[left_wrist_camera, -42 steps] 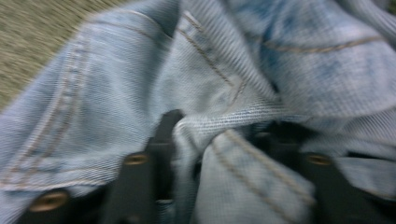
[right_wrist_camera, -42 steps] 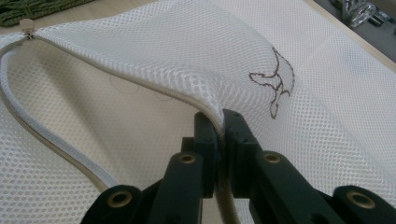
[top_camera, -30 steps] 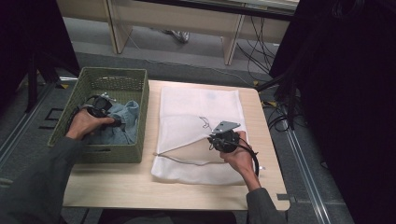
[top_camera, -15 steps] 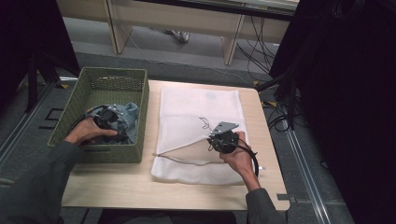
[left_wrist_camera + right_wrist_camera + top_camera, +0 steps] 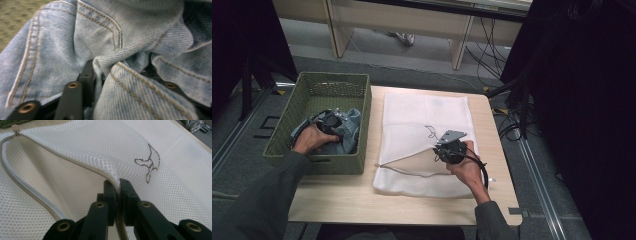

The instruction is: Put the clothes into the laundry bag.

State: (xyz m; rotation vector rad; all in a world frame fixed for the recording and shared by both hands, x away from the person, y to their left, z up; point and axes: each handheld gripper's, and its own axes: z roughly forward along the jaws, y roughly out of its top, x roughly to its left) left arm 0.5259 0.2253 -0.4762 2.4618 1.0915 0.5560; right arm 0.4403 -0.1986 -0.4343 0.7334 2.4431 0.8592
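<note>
Nearest the person, on the bench [image 5: 362, 200], the right tool [image 5: 117, 186] was clamped on the zipper edge of the white mesh laundry bag [image 5: 82, 147], light and limp. Farther left, inside the green basket [image 5: 362, 125], the left tool [image 5: 100, 75] pinched a fold of the soft, heavier denim jeans [image 5: 105, 32].

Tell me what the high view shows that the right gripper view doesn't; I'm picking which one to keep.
The high view alone takes in the green basket, the jeans in it with the left gripper on them, and the table. The right gripper view alone shows the jaws closed on the zipper edge and the zipper pull. Both show the white mesh bag, held open by the right gripper.
</note>
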